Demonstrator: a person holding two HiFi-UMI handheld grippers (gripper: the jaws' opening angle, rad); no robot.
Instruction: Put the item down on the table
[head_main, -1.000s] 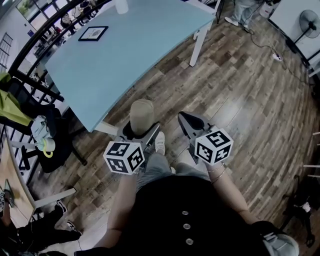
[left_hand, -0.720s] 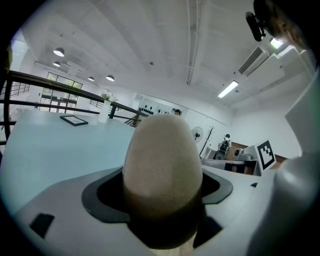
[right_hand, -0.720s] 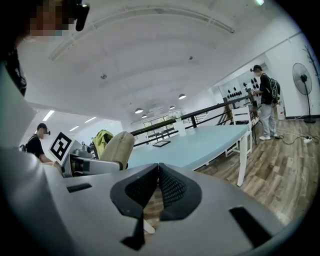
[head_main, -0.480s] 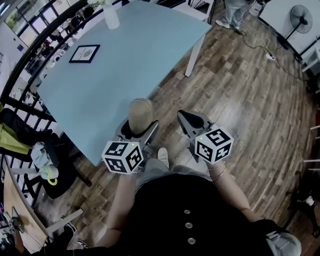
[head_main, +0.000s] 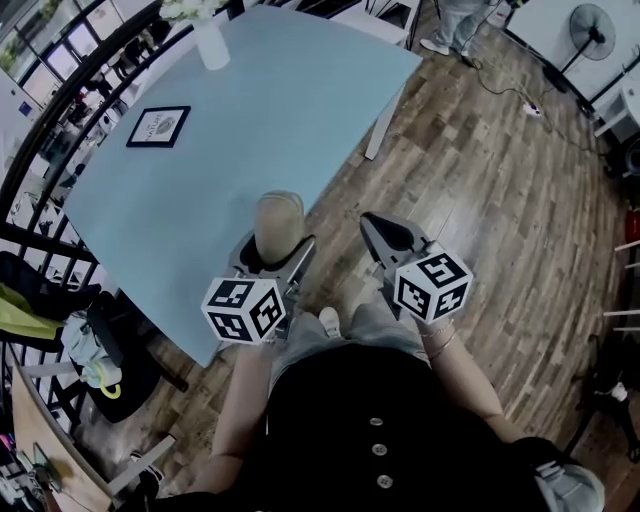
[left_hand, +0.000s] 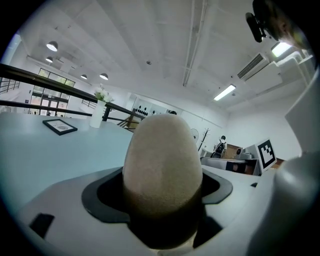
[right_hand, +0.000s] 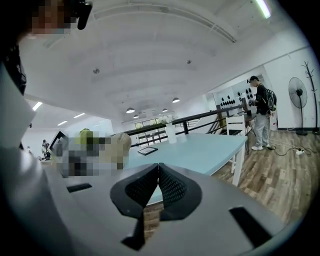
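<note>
Item: tan egg-shaped piece (head_main: 278, 222), matte, fine-grained surface; can't tell what it's made of.
L gripper (head_main: 275, 254): jaws clamped on the item's lower part, one each side; domed end sticks out past the tips.
R gripper (head_main: 385, 236): ribbed pads pressed together, nothing btwn them; held just beside the L one, at its 3 o'clock.
Item axis: long axis runs along the L jaws, round end fwd/up, narrow base buried in the grip.
Table (head_main: 250, 110): pale blue top, lies at 11–12 o'clock from the item. In head view the item sits about over the near edge; height above the top can't be told.
On table: framed picture (head_main: 158, 126) at 10 o'clock and white vase w/ flowers (head_main: 210, 45) at 11, both well apart from the item.
Nearer hand: L, since it alone holds the item; R has no part yet.
Key relation: bare tabletop is straight ahead of the L jaws, so prob. a short reach fwd and down, base first.
Stage: carry/approach, set-down not yet done.
Risk: rounded body, small base, so it may tip or roll once the jaws part; best to let go w/ the base flat on the top.
</note>
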